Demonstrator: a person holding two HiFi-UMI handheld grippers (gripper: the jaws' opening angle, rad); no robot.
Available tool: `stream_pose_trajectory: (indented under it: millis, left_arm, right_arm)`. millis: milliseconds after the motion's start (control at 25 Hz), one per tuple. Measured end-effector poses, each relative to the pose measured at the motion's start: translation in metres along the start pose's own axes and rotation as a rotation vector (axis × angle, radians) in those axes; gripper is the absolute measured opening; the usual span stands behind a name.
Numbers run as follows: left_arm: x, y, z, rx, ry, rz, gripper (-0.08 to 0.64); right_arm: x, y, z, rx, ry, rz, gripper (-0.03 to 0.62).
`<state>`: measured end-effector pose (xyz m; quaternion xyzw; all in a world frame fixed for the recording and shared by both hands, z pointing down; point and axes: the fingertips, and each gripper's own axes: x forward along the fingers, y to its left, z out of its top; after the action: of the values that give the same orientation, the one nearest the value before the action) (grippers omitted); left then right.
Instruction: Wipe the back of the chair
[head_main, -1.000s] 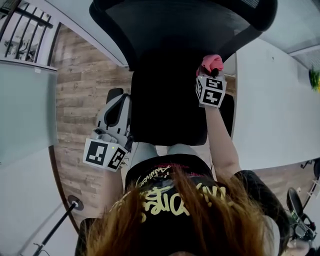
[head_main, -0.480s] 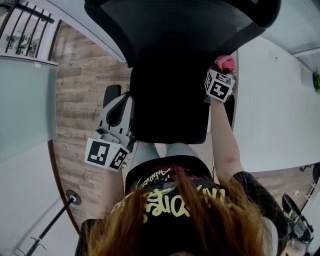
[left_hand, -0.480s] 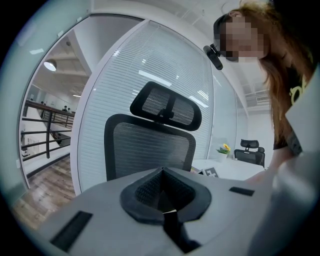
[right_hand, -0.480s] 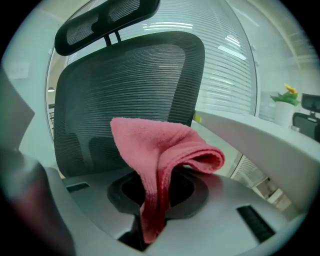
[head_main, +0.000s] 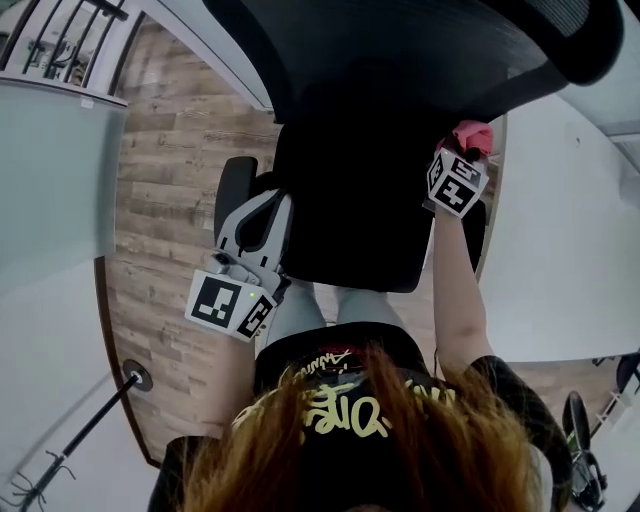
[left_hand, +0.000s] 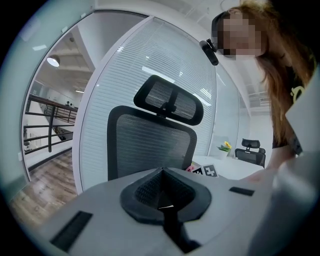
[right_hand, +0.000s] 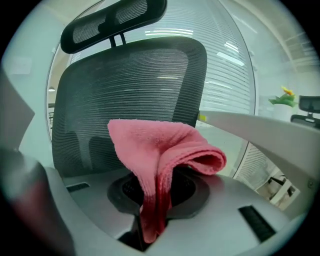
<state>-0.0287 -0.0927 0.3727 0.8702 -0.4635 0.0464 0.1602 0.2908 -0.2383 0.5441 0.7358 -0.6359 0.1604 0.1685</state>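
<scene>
The black mesh chair back (head_main: 400, 50) fills the top of the head view above the seat (head_main: 350, 200). My right gripper (head_main: 465, 150) is shut on a pink cloth (head_main: 472, 135) beside the lower right edge of the back; I cannot tell whether they touch. In the right gripper view the cloth (right_hand: 160, 150) flops out of the shut right gripper (right_hand: 157, 175) in front of the mesh back (right_hand: 130, 95). My left gripper (head_main: 255, 205) hangs low at the seat's left side. It is shut and holds nothing, and the left gripper (left_hand: 162, 172) faces the chair back (left_hand: 150, 145).
A white table (head_main: 560, 250) runs along the right, with a small plant (right_hand: 285, 97) on it. A curved glass wall (head_main: 50, 200) stands at the left over wood floor (head_main: 170, 200). The headrest (left_hand: 170, 102) tops the chair. Another office chair (left_hand: 251, 150) stands behind the table.
My right gripper has carried the pink cloth rightwards along the lower chair back to its right edge. The left gripper has stayed beside the seat.
</scene>
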Motion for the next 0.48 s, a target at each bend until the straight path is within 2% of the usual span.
stream_pose_trajectory:
  millis: [320, 480]
  left_arm:
    - [0.01, 0.016, -0.017, 0.004, 0.004, -0.058, -0.008]
    - [0.019, 0.024, -0.03, -0.007, 0.018, -0.085, -0.008]
  right_arm:
    - [0.005, 0.017, -0.004, -0.012, -0.023, -0.038, 0.064]
    - [0.004, 0.031, -0.001, -0.017, -0.035, -0.029, 0.064]
